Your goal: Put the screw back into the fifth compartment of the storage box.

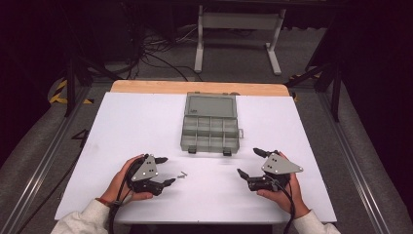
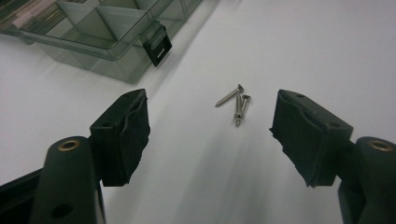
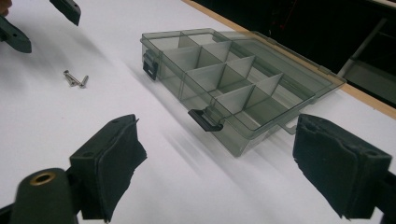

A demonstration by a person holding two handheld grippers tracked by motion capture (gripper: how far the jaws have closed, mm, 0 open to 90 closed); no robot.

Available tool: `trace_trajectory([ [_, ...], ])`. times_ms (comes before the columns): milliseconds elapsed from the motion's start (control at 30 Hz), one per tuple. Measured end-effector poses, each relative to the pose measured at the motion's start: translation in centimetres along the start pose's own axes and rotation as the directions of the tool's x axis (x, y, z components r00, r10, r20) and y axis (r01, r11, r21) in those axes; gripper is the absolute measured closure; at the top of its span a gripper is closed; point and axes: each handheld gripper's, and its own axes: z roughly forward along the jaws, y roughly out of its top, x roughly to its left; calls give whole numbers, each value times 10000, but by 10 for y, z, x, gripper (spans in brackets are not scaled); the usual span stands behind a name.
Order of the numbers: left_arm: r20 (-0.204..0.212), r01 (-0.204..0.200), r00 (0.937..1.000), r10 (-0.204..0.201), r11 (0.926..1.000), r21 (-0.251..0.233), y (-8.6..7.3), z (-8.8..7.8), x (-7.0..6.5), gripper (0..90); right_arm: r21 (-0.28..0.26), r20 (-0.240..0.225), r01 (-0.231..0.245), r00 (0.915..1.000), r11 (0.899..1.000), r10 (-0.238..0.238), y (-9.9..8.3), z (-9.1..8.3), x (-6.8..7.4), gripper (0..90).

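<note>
Screws [image 2: 236,103], three small silvery ones, lie loose in a cluster on the white desk [image 1: 136,122], just ahead of the left gripper [image 1: 165,170], whose jaws stand apart with nothing between them. In the left gripper view the screws sit on the desk beyond the gap between the two black pads. A clear grey plastic compartment box [image 1: 210,129] with its lid folded open and two black latches rests farther back at mid-desk. The right gripper [image 1: 248,162] hovers near the box's right corner, jaws wide and empty.
</note>
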Motion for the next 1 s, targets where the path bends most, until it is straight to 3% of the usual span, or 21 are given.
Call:
trace_trajectory([
  [167,487,-50,9988,51,10000,-21,13,12,13,374,180,-44,-98,9999,9998,99,-4,1,0,153],
  [267,1325,-132,9911,108,9998,169,21,25,18,419,220,-60,-96,9999,9997,97,-5,1,2,153],
  [333,1561,-238,9876,158,9985,495,21,32,19,453,247,-55,-92,9999,9997,94,-5,1,2,153],
  [400,1633,-244,9865,119,9969,745,22,36,20,482,261,-75,-96,9999,9996,98,-5,1,2,153],
  [667,1913,-196,9815,25,9960,874,25,45,24,608,318,-101,-102,9999,9994,106,-6,2,1,153],
  [833,2171,-238,9761,40,9958,888,27,50,23,635,281,-98,-85,9999,9996,87,-5,1,1,153],
  [1000,2237,-217,9747,-3,9951,961,26,50,23,633,281,-94,-105,9999,9995,107,-6,1,1,152],
])
